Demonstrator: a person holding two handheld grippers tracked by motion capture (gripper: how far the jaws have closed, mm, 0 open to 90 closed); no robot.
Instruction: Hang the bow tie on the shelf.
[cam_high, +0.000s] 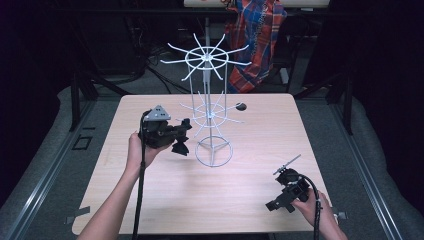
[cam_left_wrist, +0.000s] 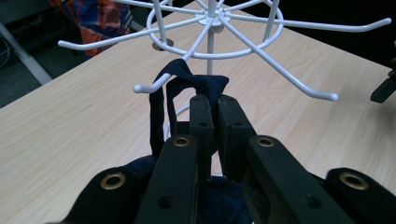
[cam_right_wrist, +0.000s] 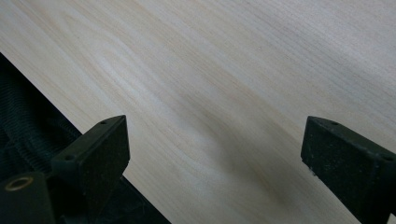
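Observation:
A white wire rack (cam_high: 207, 57) with two tiers of spoke hooks stands on the wooden table (cam_high: 150, 200), its ring base (cam_high: 214, 152) near the middle. My left gripper (cam_high: 182, 137) sits just left of the lower tier (cam_high: 210, 114), shut on a dark navy piece of cloth (cam_high: 180, 148). In the left gripper view the pads of the left gripper (cam_left_wrist: 212, 100) pinch the navy cloth (cam_left_wrist: 208, 84), and a loop of it lies over one hook arm (cam_left_wrist: 149, 85) near its tip. My right gripper (cam_high: 280, 190) rests at the front right, and the right gripper (cam_right_wrist: 215, 149) is open over bare wood.
A small dark round hole (cam_high: 241, 106) marks the table behind the rack. A plaid cloth (cam_high: 257, 35) hangs beyond the far edge. Long hook arms (cam_left_wrist: 299, 86) of the lower tier reach out on all sides. The table's front edge lies close to my right hand.

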